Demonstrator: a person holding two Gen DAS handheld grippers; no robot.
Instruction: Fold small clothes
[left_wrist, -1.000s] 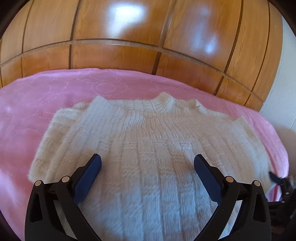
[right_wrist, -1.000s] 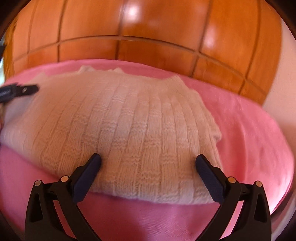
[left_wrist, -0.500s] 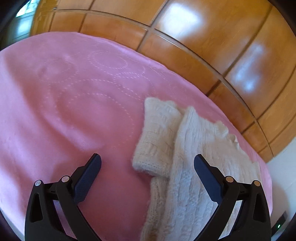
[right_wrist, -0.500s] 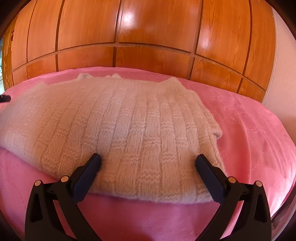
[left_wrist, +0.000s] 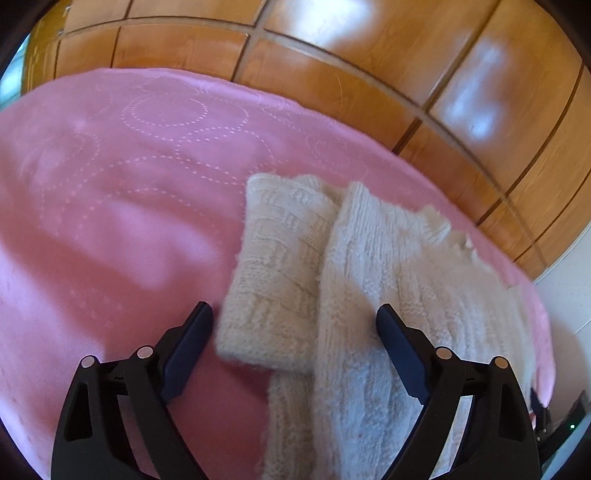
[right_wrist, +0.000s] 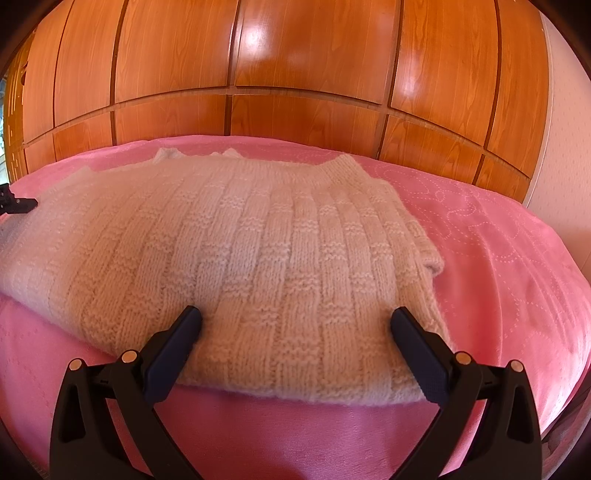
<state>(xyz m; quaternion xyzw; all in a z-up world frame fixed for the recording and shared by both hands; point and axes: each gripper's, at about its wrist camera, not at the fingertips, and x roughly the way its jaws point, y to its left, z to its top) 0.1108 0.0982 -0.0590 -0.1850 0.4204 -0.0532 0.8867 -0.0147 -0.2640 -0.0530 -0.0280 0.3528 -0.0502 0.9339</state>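
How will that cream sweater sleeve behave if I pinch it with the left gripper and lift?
Probably floppy: the sleeve is soft fuzzy knit, lying limp on the pink bedspread. It looks thick, so the closing left gripper, not yet pressing it, should hold without slipping. The sweater may drag along.

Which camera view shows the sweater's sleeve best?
The left wrist view: the sleeve lies whole beside the sweater body, between the closing left gripper's jaws, not yet pinched. The right wrist view shows only a sleeve end.
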